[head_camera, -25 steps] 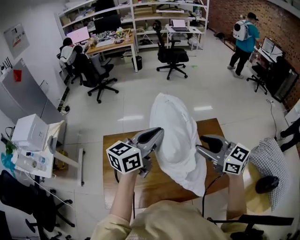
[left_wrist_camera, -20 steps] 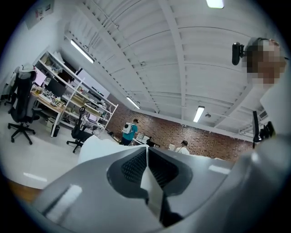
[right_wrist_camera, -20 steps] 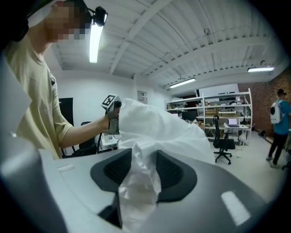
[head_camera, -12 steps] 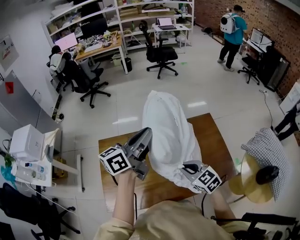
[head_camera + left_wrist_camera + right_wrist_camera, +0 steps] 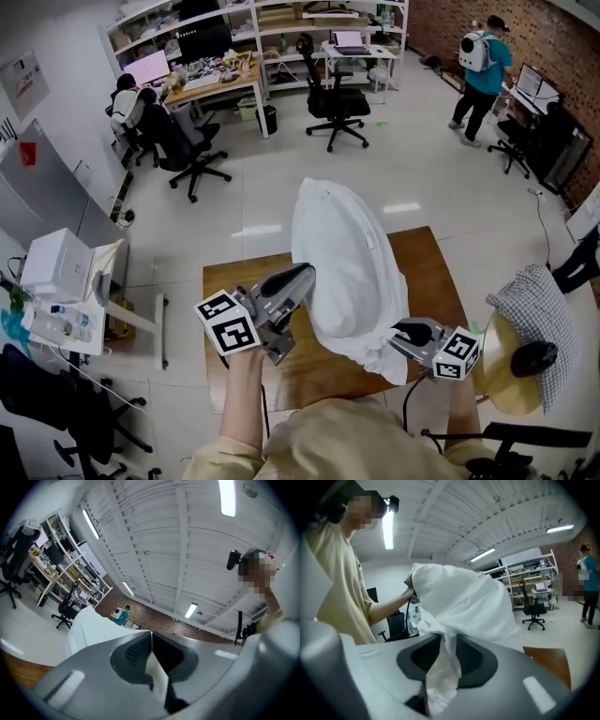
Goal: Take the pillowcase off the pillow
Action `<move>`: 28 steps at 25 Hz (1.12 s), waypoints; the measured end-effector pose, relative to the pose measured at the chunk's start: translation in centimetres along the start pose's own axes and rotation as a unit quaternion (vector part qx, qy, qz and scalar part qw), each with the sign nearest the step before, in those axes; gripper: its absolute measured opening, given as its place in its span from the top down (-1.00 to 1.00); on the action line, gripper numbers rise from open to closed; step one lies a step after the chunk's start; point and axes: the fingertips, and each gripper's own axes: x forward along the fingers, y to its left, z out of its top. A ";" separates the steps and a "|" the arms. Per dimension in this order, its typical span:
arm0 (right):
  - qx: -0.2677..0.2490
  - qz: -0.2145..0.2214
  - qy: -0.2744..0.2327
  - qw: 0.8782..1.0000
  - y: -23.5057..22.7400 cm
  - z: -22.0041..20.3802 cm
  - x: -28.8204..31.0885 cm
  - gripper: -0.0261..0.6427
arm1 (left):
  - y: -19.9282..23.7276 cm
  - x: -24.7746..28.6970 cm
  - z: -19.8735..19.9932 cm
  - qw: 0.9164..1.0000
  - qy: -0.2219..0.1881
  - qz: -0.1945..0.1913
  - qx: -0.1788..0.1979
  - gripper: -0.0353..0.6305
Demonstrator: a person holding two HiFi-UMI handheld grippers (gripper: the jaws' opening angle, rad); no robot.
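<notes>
White soft cotton pillowcase, light, limp and slippery, stands filled at frame centre. At its lower hem my right gripper pinches bunched cloth, jaws just eased wider. My left gripper clamps 1 fold mid-left, above the brown wooden table. Hem grips suit best.

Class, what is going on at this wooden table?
A person works with two hand-held grippers on a white pillowcase, still covering its pillow, upright over the brown wooden table. The left gripper is shut on fabric at its side. The right gripper, its fingers just eased open slightly, pinches the bottom fabric.
</notes>
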 end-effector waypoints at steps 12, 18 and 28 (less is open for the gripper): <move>-0.039 -0.030 -0.093 0.994 -10.3 19.5 -0.5 0.06 | -5.4 3.5 -3.2 0.996 0.059 -0.045 0.056 0.85; -0.013 0.001 -0.016 1.000 -16.3 21.0 7.5 0.15 | -8.9 7.1 -5.4 0.991 0.090 -0.047 0.092 0.85; 0.064 0.119 0.142 0.981 -20.6 17.1 14.5 0.88 | -9.9 11.6 -8.5 0.983 0.130 -0.033 0.127 0.86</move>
